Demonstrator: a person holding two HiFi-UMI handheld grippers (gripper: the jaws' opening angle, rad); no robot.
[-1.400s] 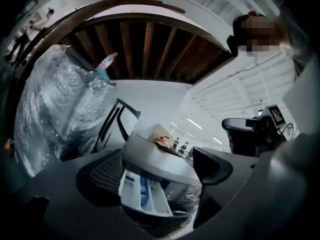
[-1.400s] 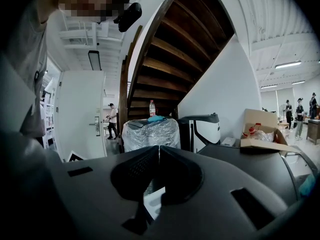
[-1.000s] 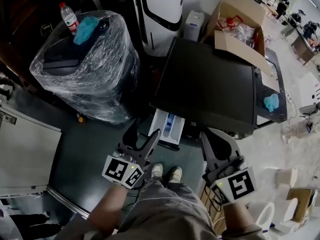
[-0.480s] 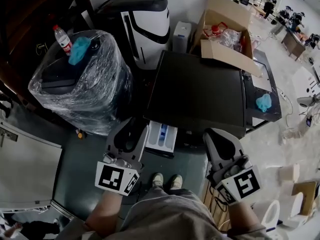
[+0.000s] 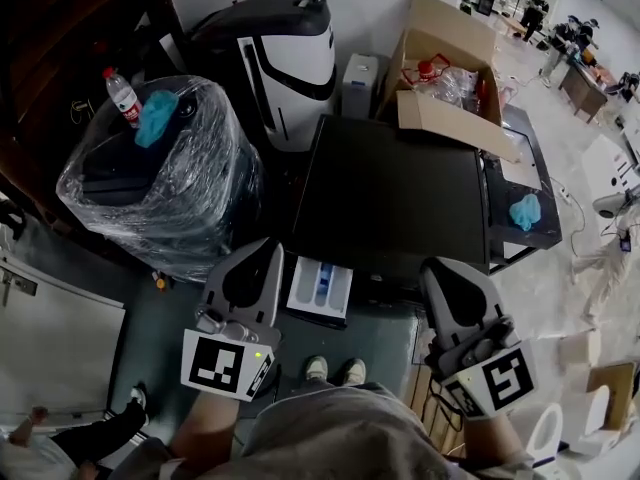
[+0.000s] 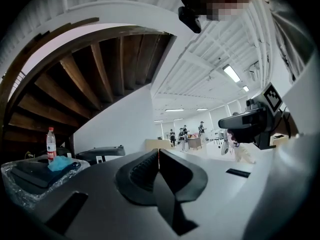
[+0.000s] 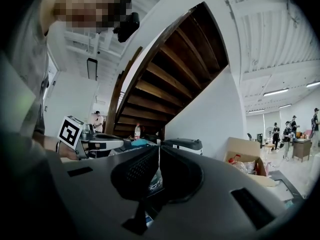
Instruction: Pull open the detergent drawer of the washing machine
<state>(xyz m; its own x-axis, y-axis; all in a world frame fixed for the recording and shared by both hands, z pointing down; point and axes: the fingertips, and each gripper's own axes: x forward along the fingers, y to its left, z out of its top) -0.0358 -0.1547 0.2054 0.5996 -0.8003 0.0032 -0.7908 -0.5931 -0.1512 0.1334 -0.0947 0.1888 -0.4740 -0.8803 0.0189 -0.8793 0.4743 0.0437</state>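
The black-topped washing machine fills the middle of the head view. Its white detergent drawer stands pulled out at the front left corner, with blue inserts showing inside. My left gripper hovers just left of the drawer, apart from it, jaws shut with nothing between them. Held off the machine's front right corner, my right gripper is also shut and empty. Both point level across the room, and each appears in the other's view: the right gripper and the left gripper.
A plastic-wrapped appliance at left carries a water bottle and a blue cloth. Behind stand a white-and-black machine and an open cardboard box. My shoes are below the drawer. A wooden staircase rises overhead.
Both grippers have risen and drawn back from the machine front. The left gripper's jaws, open beside the drawer a second ago, have closed. The drawer stays pulled out.
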